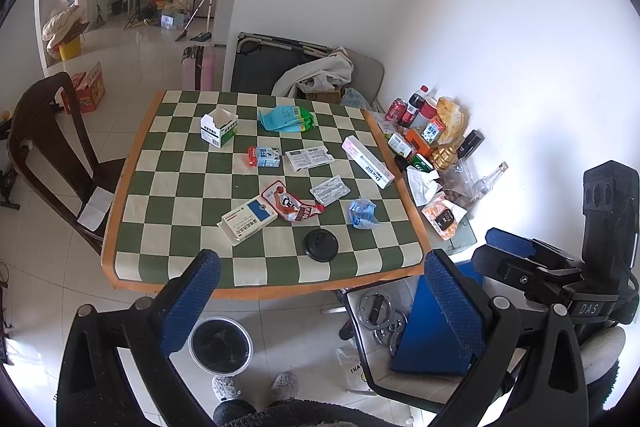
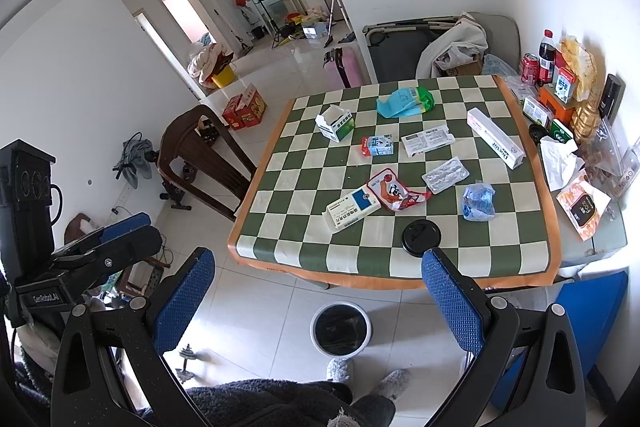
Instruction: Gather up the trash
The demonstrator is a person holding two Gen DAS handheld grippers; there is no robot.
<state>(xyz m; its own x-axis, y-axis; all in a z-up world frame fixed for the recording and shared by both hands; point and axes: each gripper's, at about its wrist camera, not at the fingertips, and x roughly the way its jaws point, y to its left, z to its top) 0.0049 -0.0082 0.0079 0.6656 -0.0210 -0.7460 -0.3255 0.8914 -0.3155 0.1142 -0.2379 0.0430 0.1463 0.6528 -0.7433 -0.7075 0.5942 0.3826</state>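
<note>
Here both hand-held grippers, left hand-held gripper [image 1: 320,291] and right hand-held gripper [image 2: 320,291], gape above the table [image 1: 132,267].

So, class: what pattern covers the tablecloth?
Green-and-cream checks on the tablecloth, orange border; clearest in the right wrist view.

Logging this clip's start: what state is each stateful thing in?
left gripper: open, empty
right gripper: open, empty
trash bin: lidless, black liner
green-white box: top open
blue wrapper: crumpled
black lid: flat on table
</note>
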